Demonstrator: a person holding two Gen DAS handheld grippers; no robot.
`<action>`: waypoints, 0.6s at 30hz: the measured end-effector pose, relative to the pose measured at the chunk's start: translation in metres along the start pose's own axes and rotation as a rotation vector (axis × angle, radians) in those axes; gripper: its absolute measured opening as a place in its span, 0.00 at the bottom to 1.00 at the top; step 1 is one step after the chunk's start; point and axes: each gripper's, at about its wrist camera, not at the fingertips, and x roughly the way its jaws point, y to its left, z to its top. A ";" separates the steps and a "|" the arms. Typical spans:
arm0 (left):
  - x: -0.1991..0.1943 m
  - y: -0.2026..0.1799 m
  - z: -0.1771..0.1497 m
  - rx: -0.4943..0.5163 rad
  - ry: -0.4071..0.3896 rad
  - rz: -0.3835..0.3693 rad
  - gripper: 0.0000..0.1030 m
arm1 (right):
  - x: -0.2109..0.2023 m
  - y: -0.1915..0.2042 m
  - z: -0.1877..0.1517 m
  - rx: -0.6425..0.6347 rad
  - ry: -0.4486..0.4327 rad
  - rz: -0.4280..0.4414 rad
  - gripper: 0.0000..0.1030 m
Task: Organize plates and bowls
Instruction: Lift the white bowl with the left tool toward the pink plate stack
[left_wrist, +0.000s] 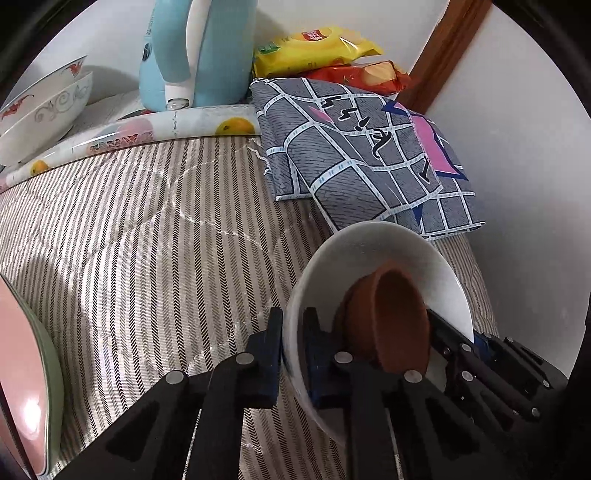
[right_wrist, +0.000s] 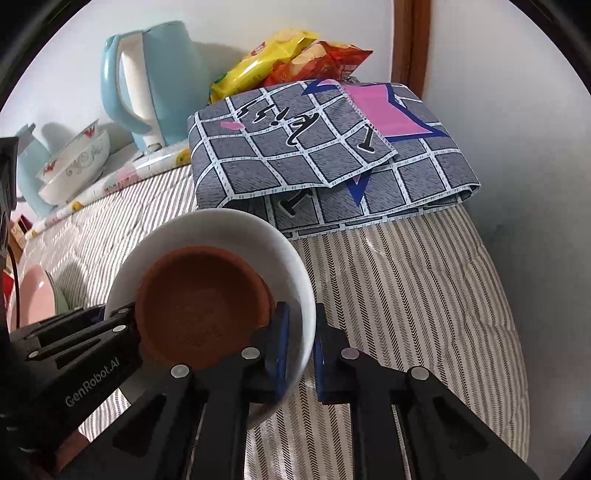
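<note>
- My left gripper (left_wrist: 291, 354) and right gripper (right_wrist: 301, 350) each straddle the bowl's (right_wrist: 236, 225) rim, on opposite sides.
- A dish (right_wrist: 201, 306) lies in the bowl.
- The bowl is on the cloth (left_wrist: 147, 240).
- Behind it: a folded sheet (right_wrist: 317, 155), snack bags (right_wrist: 291, 59), a kettle (right_wrist: 147, 77).
- Far left: stacked bowls (left_wrist: 40, 107).

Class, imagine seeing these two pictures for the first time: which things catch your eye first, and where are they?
At the front, a white bowl with a brown clay dish inside is pinched at opposite rims by the left tongs and right tongs. Behind it lies a folded grey checked cloth, and a pale blue kettle stands by the back wall.
</note>
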 end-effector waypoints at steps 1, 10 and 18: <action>0.000 0.000 0.000 -0.006 0.000 -0.003 0.11 | -0.001 0.000 0.000 -0.005 -0.002 0.000 0.11; -0.011 0.004 -0.010 -0.007 -0.001 0.013 0.11 | -0.005 -0.001 -0.005 0.016 0.007 0.011 0.10; -0.021 0.006 -0.026 -0.020 0.002 0.014 0.11 | -0.015 0.001 -0.018 0.025 0.004 0.023 0.10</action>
